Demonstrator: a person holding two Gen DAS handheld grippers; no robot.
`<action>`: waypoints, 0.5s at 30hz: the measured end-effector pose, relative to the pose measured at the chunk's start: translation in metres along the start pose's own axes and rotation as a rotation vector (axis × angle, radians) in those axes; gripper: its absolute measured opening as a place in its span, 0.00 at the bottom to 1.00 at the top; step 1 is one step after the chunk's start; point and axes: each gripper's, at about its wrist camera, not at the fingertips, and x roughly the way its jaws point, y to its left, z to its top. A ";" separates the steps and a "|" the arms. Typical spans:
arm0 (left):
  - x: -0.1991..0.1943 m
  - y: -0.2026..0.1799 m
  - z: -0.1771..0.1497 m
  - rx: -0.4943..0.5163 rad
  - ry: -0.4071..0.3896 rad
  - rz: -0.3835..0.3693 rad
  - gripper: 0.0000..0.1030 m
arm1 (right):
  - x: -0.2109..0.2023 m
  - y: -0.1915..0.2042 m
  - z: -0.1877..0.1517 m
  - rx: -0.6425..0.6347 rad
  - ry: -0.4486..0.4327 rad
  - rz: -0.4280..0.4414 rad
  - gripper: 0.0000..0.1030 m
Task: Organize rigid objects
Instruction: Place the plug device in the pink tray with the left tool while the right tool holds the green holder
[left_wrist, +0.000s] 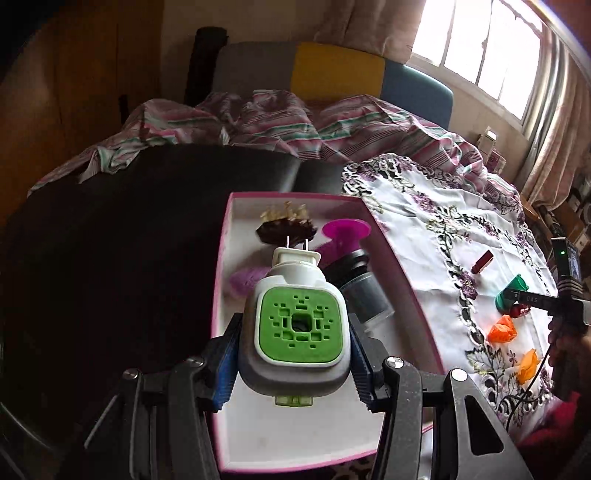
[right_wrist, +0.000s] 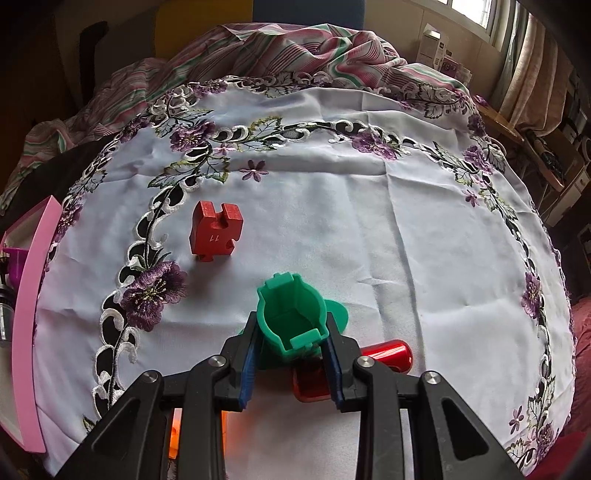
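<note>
Tongs on my left (left_wrist: 295, 345), partly spread, clamp the white-and-green plug-in device (left_wrist: 297, 325) above the pink-rimmed box (left_wrist: 402, 266). My right pair (right_wrist: 291, 345), nearly closed, pinches the green plastic cup (right_wrist: 291, 319) on the embroidered cloth (right_wrist: 369, 229).

two orange pieces (left_wrist: 501, 329), one red block (right_wrist: 216, 232), one pink box (left_wrist: 388, 236)
</note>
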 end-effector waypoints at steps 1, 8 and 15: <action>0.000 0.003 -0.003 -0.003 0.005 0.001 0.51 | 0.000 0.000 0.000 -0.002 0.000 -0.001 0.29; 0.029 0.005 -0.008 0.016 0.043 0.045 0.51 | 0.000 0.005 -0.001 -0.019 -0.001 0.002 0.29; 0.063 0.006 0.001 0.001 0.038 0.103 0.52 | -0.001 0.007 -0.001 -0.029 -0.003 0.001 0.29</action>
